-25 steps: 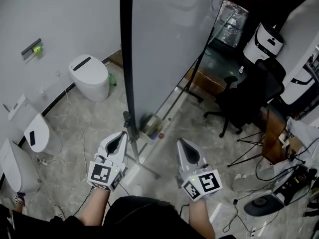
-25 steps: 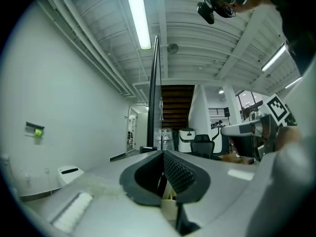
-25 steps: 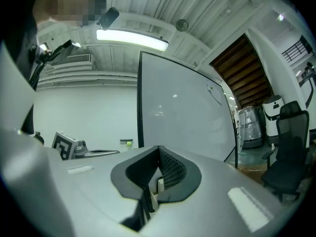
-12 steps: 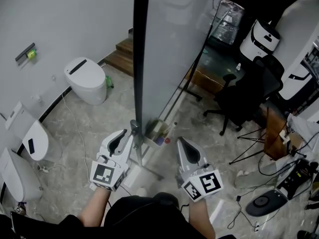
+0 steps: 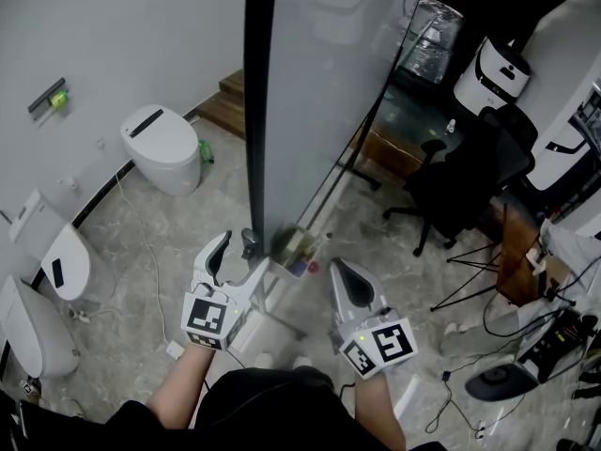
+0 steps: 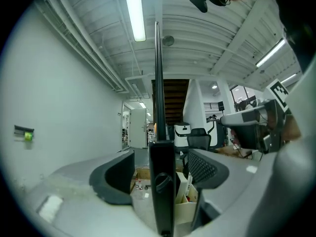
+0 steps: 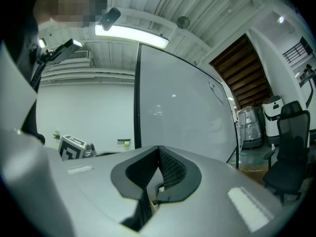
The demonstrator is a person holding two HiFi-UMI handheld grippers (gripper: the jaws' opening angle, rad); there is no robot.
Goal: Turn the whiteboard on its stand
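The whiteboard stands tall on its stand, seen nearly edge-on, with a black frame post down its near edge. My left gripper is open around the foot of that post. Its jaws have just been opening, and gaps show on both sides of the post. A round knob sits on the post between the jaws. My right gripper is shut and empty, a little right of the post, pointing at the board face. The left gripper shows at the left of the right gripper view.
A marker tray hangs at the board's lower edge. White toilets stand along the left wall. A black office chair, white machines, cables and a tripod crowd the right. Wooden steps lie behind the board.
The left gripper's jaws, shut on the frame post a second ago, have spread apart. The hand has shifted slightly along the floor view. The right gripper stays shut.
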